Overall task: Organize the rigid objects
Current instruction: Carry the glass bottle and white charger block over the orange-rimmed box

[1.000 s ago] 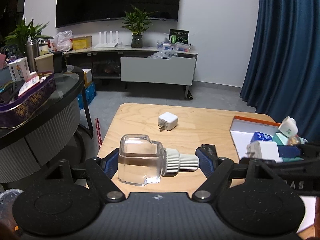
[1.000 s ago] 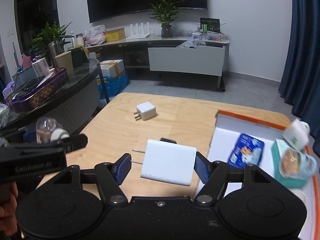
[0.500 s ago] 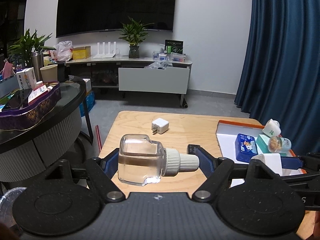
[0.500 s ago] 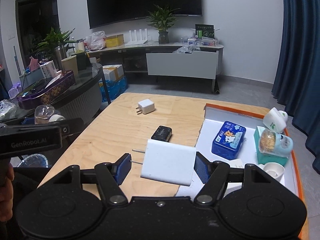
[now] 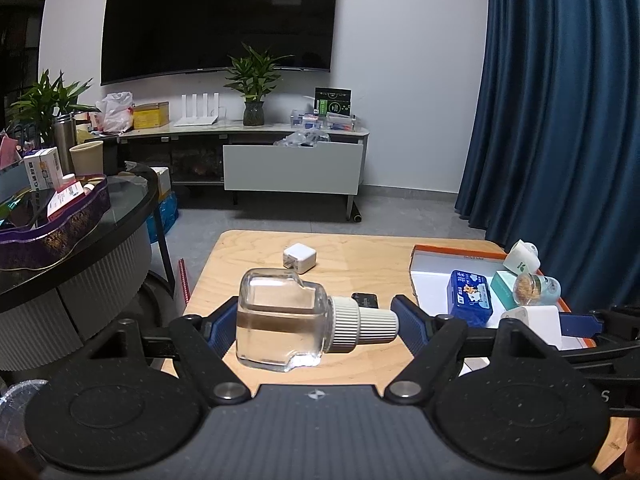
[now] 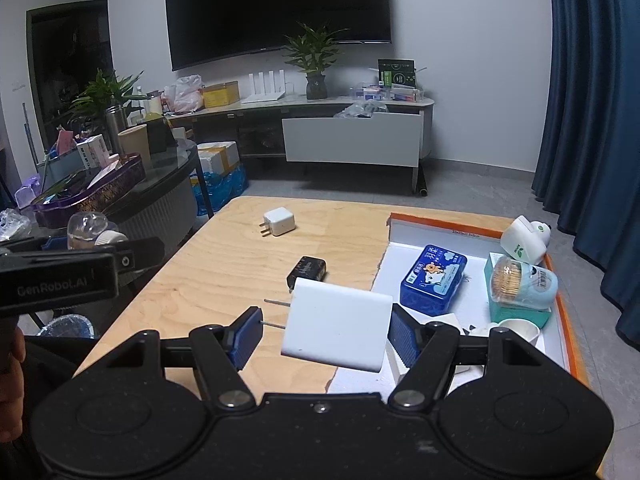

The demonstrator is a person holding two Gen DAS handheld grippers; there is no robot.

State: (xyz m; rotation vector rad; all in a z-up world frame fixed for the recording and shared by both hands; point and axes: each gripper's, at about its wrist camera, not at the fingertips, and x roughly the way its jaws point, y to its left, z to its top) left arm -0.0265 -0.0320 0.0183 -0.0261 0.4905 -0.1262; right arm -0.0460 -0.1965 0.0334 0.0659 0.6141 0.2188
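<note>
My left gripper (image 5: 316,320) is shut on a clear squarish bottle (image 5: 280,320) with a white ribbed cap, held sideways above the near edge of the wooden table (image 5: 360,252). My right gripper (image 6: 324,332) is shut on a white charger (image 6: 340,328), its prongs against the left pad, above the left edge of the orange-rimmed white tray (image 6: 440,232). On the table lie a small white plug (image 6: 279,221) and a small black block (image 6: 307,270). In the tray are a blue tin (image 6: 434,276), a jar of sticks (image 6: 520,280) on a teal box, and a white bottle (image 6: 524,238).
A round dark glass table (image 5: 120,208) with a purple tray of boxes stands to the left. A white TV cabinet (image 5: 292,172) and a plant stand at the far wall, blue curtains (image 5: 560,120) on the right. A small white cup (image 6: 518,328) sits in the tray's near corner.
Both grippers drew back from the table with the bottle and the charger still held. The black block and more of the tray came into view.
</note>
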